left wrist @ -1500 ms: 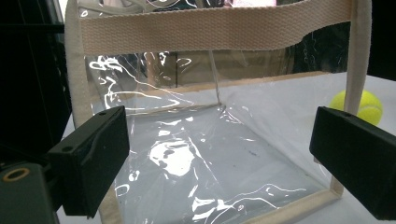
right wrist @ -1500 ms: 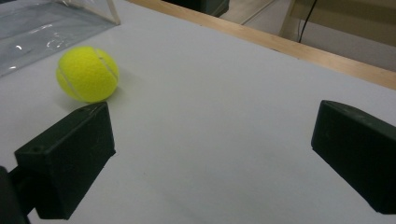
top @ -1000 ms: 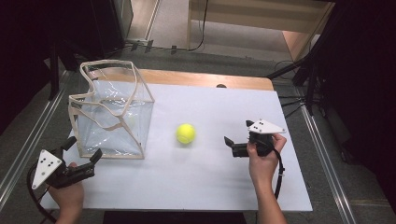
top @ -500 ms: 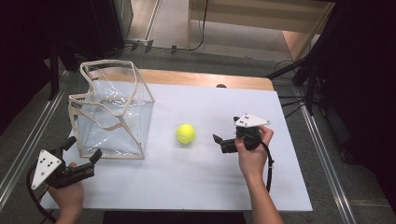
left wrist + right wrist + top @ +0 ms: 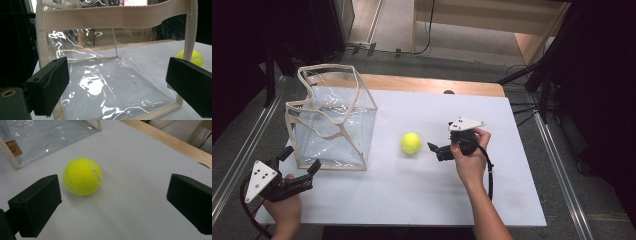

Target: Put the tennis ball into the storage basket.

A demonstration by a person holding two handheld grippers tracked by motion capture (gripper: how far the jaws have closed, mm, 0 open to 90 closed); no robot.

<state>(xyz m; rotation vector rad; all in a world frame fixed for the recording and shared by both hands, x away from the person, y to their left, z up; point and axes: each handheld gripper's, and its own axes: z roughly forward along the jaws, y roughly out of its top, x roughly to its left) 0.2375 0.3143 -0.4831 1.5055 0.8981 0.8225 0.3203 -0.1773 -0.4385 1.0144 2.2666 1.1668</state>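
Far left, at the table's near corner: left gripper (image 5: 298,170), jaws spread wide, holding nothing, aimed at the clear bag (image 5: 332,125). Just beyond it, upright on the white table (image 5: 412,195): that bag, see-through plastic with cream webbing along edges and handles, mouth open upward. From the high view, bag and gripper close but apart. From the left gripper view, much more: crinkled glare on the bag's (image 5: 110,82) near wall, a broad woven strap (image 5: 115,16) across the top, a cream seam along the bottom edge, and, through the plastic at far right, a sliver of the tennis ball (image 5: 197,56) past the bag's corner.

Mid-table, right of the bag and well clear of it: tennis ball (image 5: 411,143), yellow-green, resting alone on the bare surface. In the right gripper view, the ball (image 5: 82,176) large and sharp, its pale seam curving over the felt, lying ahead between the jaws but nearer the left one, untouched. Same view, upper left: the bag's lower corner with a small brown label (image 5: 13,149), unseen from above.

Right of the ball: right gripper (image 5: 438,149), jaws wide apart and empty, pointed leftward at the ball, near it, no contact.
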